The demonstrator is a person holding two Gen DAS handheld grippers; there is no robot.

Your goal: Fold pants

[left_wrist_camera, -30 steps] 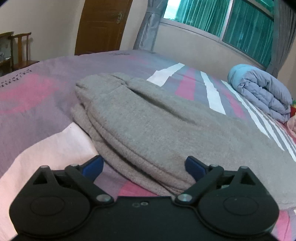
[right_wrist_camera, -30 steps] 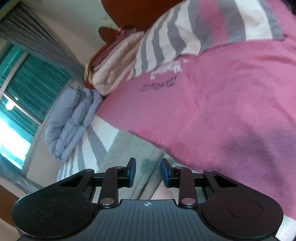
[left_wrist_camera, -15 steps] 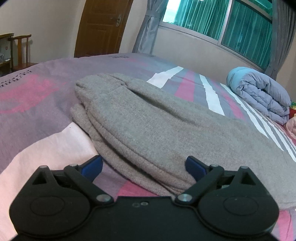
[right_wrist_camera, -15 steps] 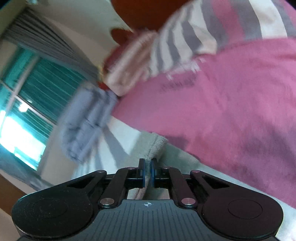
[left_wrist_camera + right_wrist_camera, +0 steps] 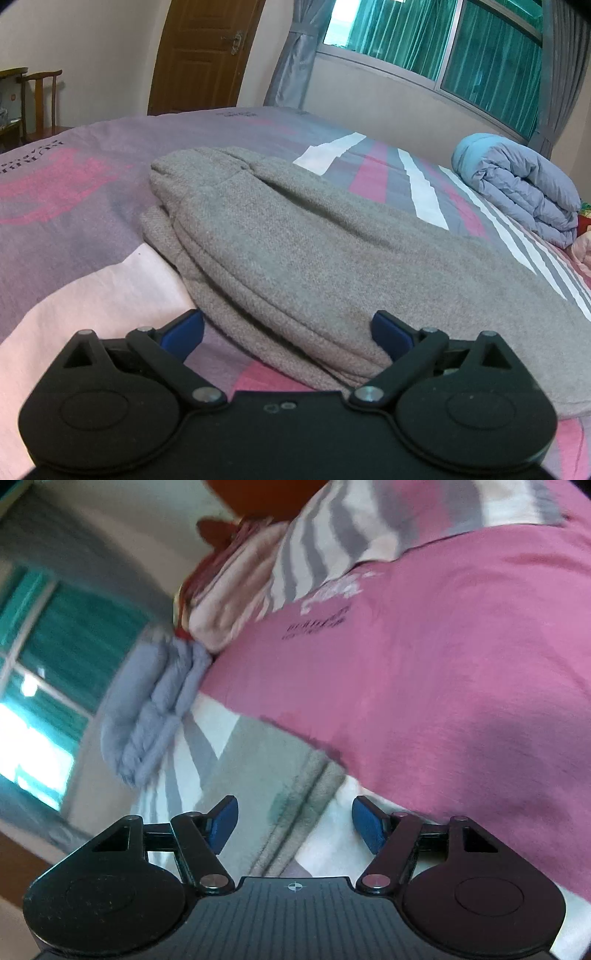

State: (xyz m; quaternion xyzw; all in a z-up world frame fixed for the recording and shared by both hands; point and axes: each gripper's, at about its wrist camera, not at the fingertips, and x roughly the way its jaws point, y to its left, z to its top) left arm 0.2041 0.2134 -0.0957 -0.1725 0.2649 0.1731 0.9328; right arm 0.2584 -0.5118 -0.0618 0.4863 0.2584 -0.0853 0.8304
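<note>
Bed under a sheet printed in pink, mauve, grey and white stripes. Lying directly on it: folded grey fleece pants at the middle, rolled blue-grey duvet near the window-side edge.

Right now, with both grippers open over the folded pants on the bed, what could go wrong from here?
1. The right gripper has just been opening and its pads no longer press the pants; that edge could sag and the fold loosen.
2. The left gripper stands open over the layered near edge of the pants; closing there might catch only some layers, or the bedsheet too.
</note>
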